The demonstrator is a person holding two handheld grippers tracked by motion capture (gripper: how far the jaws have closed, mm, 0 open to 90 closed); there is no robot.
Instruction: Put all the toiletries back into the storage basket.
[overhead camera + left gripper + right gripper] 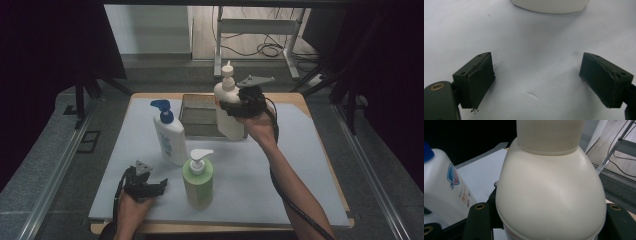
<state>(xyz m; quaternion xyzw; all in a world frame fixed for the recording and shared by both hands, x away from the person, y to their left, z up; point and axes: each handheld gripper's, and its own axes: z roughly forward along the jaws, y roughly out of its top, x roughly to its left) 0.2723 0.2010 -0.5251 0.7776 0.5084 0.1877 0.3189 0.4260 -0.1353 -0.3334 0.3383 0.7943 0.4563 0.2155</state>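
**Right now: cream bottle gripped over the tray, left gripper idle**

Up at the far middle of the table (310, 150), the right gripper (231, 106) is clamped on the cream bottle (227, 107), its jaws pressed against the bottle's two sides just below the shoulder. The right gripper view confirms it: the cream bottle (551, 195) bulges up between the two black jaws, which touch it on either side. The bottle stands upright. Its base overlaps the front right corner of the metal tray (197, 116) in the high view; whether it rests in the tray, on the table, or hangs just above cannot be told.

The bottle is plain cream plastic, broad and rounded at the shoulder, with a ribbed collar of the same colour and a slim pump top above it. No label is visible on the side facing the camera.

Near the front left edge, the left gripper (150, 186) lies low over the pale table cover, held in the person's left hand (131, 212). Its jaws stand wide apart with nothing between them; in the left gripper view, the left gripper (536, 82) frames bare white surface, with the rounded base of a white container at the top edge.

Between the two grippers stand a white bottle with a blue pump (169, 134) and, just in front of it, a green bottle with a white pump (198, 179). Both are upright.
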